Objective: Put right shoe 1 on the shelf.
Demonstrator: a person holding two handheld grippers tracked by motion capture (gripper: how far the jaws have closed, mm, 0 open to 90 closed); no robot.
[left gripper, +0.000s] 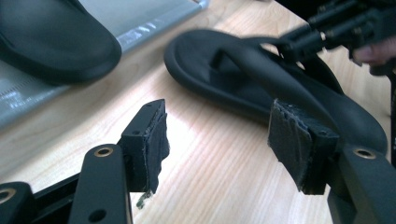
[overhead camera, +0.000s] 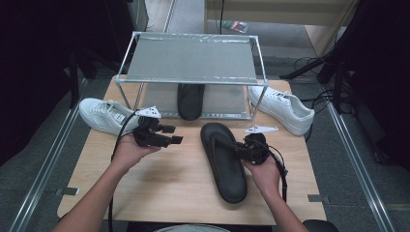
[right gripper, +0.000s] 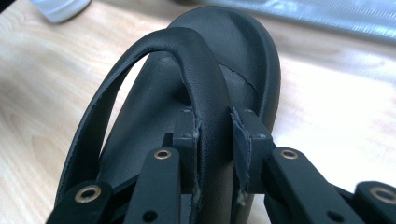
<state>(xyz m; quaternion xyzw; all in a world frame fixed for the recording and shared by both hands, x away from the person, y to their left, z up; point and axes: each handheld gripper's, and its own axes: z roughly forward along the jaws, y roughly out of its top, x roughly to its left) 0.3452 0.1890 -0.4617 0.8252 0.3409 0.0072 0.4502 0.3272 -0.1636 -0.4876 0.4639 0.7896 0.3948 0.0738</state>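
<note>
A: Nearest to the person, on the wooden table (overhead camera: 159,188), lies a black sandal (overhead camera: 223,162). Its heel points to the person and its toe points to the rack.

B: Does the right gripper (overhead camera: 241,149) hold it?

A: Yes. In the right gripper view the pads (right gripper: 189,135) press on the strap (right gripper: 205,93) from both sides, so the jaws stand narrow, closed on the strap. The strap makes an arch over the sole. The sole seems to rest on the table, but I cannot tell if one edge is lifted a little.

B: And the left gripper (overhead camera: 170,134)?

A: It is to the left of the sandal, apart from it, in the person's left hand (overhead camera: 128,153). Its jaws are wide and hold nothing. In the left gripper view, only bare wood is between the pads (left gripper: 152,140), and the sandal (left gripper: 261,88) lies beyond them.

B: What is farther away?

A: A metal rack (overhead camera: 193,60) with two shelves stands at the far part of the table. On its lower shelf lies a second black sandal (overhead camera: 189,101), just beyond the toe of the first one.

B: Anything beside the rack?

A: A white sneaker (overhead camera: 102,115) lies to the left of the rack, behind the left gripper. Another white sneaker (overhead camera: 283,108) lies to the right of it, near the far right corner of the table.
</note>
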